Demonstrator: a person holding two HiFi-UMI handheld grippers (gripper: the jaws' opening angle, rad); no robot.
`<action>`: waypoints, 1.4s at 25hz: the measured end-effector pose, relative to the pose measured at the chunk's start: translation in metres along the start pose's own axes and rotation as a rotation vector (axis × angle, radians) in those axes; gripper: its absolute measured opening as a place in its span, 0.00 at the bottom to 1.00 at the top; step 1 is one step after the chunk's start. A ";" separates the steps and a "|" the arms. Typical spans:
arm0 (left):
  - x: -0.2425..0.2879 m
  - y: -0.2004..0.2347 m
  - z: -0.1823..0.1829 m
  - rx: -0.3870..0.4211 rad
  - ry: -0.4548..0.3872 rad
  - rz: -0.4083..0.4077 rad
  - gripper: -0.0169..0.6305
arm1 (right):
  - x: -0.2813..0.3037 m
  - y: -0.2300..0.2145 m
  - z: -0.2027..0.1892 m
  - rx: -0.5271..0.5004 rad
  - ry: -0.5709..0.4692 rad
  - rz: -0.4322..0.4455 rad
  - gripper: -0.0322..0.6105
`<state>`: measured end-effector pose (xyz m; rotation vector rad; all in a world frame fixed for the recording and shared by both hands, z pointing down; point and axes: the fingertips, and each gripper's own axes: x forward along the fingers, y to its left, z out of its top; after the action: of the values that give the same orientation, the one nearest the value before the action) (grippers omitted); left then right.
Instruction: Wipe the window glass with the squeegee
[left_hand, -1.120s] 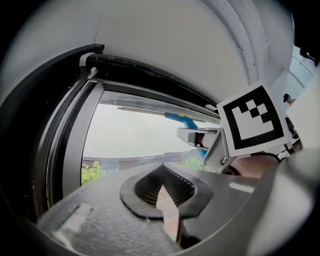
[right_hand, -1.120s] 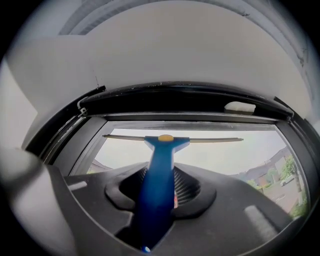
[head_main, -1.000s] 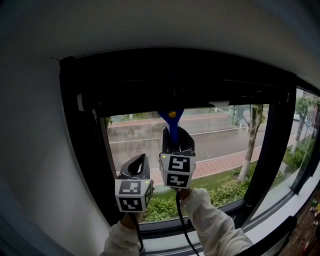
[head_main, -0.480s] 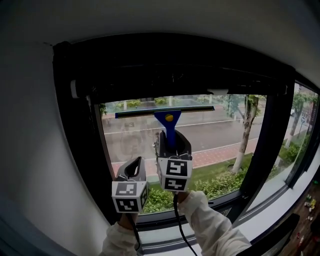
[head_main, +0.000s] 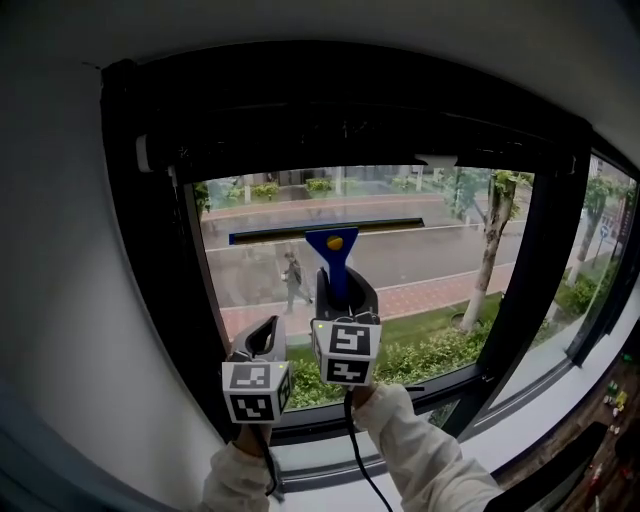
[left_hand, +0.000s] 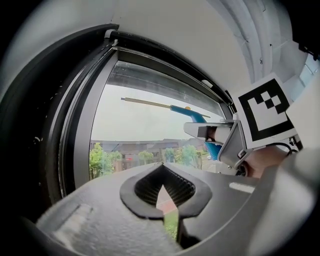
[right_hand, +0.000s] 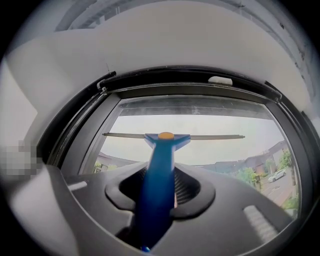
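Note:
A blue squeegee (head_main: 333, 252) with a yellow dot on its head lies with its long blade (head_main: 320, 231) level against the window glass (head_main: 420, 270), below the top frame. My right gripper (head_main: 341, 295) is shut on the squeegee handle (right_hand: 159, 185), which runs up between its jaws to the blade (right_hand: 175, 136). My left gripper (head_main: 263, 345) hangs lower left of it, shut with nothing in it, jaws tips meeting (left_hand: 162, 192). From the left gripper view the squeegee (left_hand: 190, 114) and the right gripper (left_hand: 220, 137) show at the right.
The black window frame (head_main: 150, 300) runs down the left side and a black mullion (head_main: 535, 280) stands at the right. A dark roller bar (head_main: 350, 140) crosses above the glass. The sill (head_main: 330, 465) lies below my arms. Street and trees show outside.
The squeegee has slid down the glass from the top frame, its blade now fully in view. Both grippers came down with it.

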<state>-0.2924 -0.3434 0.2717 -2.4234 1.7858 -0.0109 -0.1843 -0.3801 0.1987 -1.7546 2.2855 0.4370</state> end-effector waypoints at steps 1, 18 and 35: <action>-0.001 -0.001 -0.003 -0.005 0.006 -0.001 0.03 | -0.002 0.001 -0.004 0.001 0.006 0.001 0.26; -0.017 -0.005 -0.097 -0.061 0.153 0.005 0.03 | -0.035 0.025 -0.087 0.024 0.121 0.031 0.24; -0.035 -0.008 -0.171 -0.130 0.264 0.014 0.03 | -0.071 0.047 -0.172 0.038 0.279 0.063 0.22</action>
<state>-0.3093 -0.3254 0.4449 -2.6041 1.9664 -0.2304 -0.2107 -0.3686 0.3880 -1.8287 2.5227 0.1655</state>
